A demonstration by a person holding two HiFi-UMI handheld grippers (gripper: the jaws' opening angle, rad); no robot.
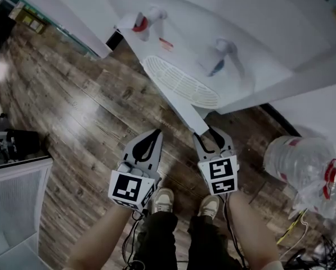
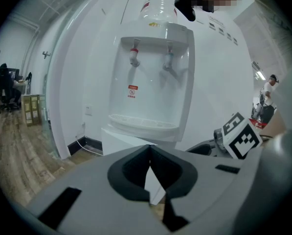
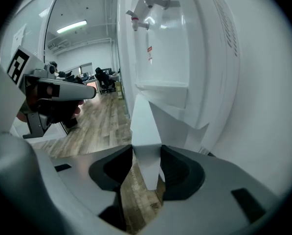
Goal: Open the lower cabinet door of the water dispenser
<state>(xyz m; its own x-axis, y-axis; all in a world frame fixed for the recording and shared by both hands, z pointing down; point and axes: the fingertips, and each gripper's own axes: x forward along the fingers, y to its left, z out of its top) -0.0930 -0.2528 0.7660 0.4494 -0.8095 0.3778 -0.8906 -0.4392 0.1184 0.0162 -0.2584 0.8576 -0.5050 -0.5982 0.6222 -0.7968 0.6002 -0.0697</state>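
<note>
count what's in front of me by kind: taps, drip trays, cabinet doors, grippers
taps: 2, red tap and blue tap
drip tray: 1
cabinet door: 1
grippers: 2, left gripper and right gripper
total: 6

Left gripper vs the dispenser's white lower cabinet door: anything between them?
Only bare dark wood-plank floor. The head view shows the shut left gripper standing apart from the white lower cabinet door, whose edge the right gripper clamps.
</note>
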